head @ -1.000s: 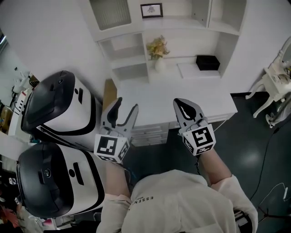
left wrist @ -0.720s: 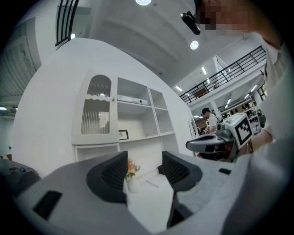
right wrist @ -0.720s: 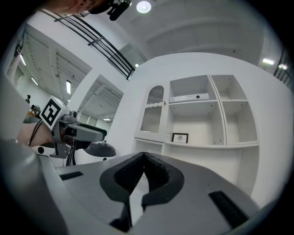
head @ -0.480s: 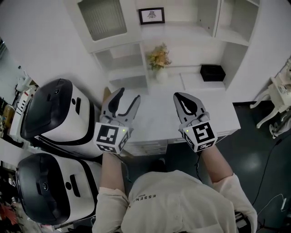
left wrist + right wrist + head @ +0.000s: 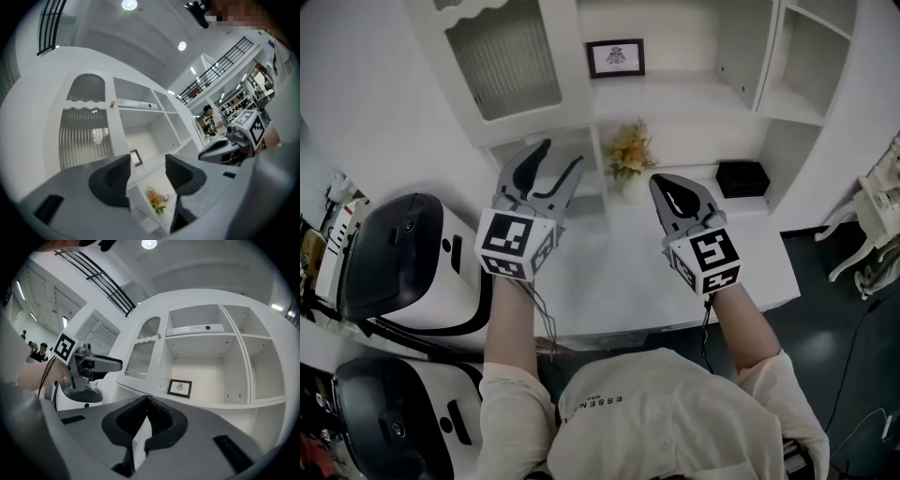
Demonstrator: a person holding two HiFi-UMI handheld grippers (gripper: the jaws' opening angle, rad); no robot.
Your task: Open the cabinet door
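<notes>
**Grippers raised before a shut cabinet.** Two hand-held grippers are held up over a white desk (image 5: 609, 281) in front of a white wall unit. The left gripper (image 5: 560, 155) is seen with its jaws well apart and nothing gripped. In the left gripper view only the flowers (image 5: 157, 199), far beyond, are framed in the gap. The right gripper (image 5: 666, 190) is shown with its jaw tips pressed together and nothing caught between them.

The door (image 5: 502, 61), a ribbed-glass panel with a scalloped top edge, is seen shut at the upper left of the unit. A small knob (image 5: 112, 104) is set high on its right-hand edge. The left gripper is pointed towards the open cubby below the door, and neither gripper is touching the door.

To the right of the door, a framed picture (image 5: 616, 57) is stood on an open shelf. The flowers are set in a white vase on the desk below it, and a black box (image 5: 741, 178) is placed further right. Two white-and-black machines (image 5: 403, 253) are parked left of the desk, close beside the person's left arm. A white chair (image 5: 872, 216) is glimpsed at the right edge. Distant people are caught in both gripper views.
</notes>
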